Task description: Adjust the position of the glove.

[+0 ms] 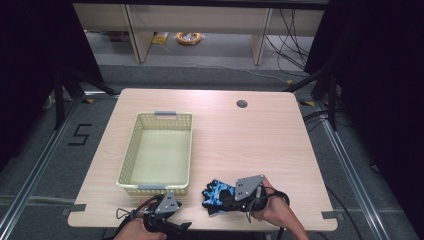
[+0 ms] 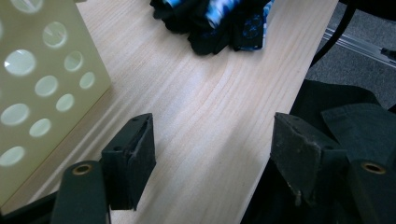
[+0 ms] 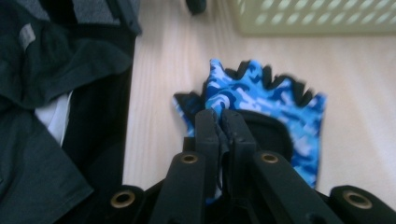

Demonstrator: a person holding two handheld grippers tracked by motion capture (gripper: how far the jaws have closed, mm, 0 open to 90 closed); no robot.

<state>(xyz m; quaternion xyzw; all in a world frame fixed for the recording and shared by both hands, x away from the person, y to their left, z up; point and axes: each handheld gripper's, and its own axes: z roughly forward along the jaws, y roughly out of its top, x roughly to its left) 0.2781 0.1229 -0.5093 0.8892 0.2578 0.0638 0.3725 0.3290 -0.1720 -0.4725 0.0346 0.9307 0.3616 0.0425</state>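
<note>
Progress check, view by view.

High view: basket (image 1: 131, 150) sits left of centre on the table (image 1: 260, 145), and I see nothing inside it. Glove (image 1: 216, 194), blue camouflage with black, lies near the front edge, just right of the basket's near corner. My right gripper (image 1: 227, 196) is on the glove; left gripper (image 1: 161, 220) waits at the front edge below the basket.

Left gripper view: jaws stand wide apart with bare table between them, holding nothing. Basket wall (image 2: 42, 93) at left, glove (image 2: 219, 21) farther off at top.

Right gripper view: jaws pressed almost together, a fold of the glove (image 3: 261, 100) at its cuff end pinched between them; the rest of the glove lies flat on the table, fingers pointing toward the basket (image 3: 317, 18).

Judgement: grasp made, nothing delivered yet. Left to do, as I read it: lift the glove, carry it over the rim, let go inside.
</note>
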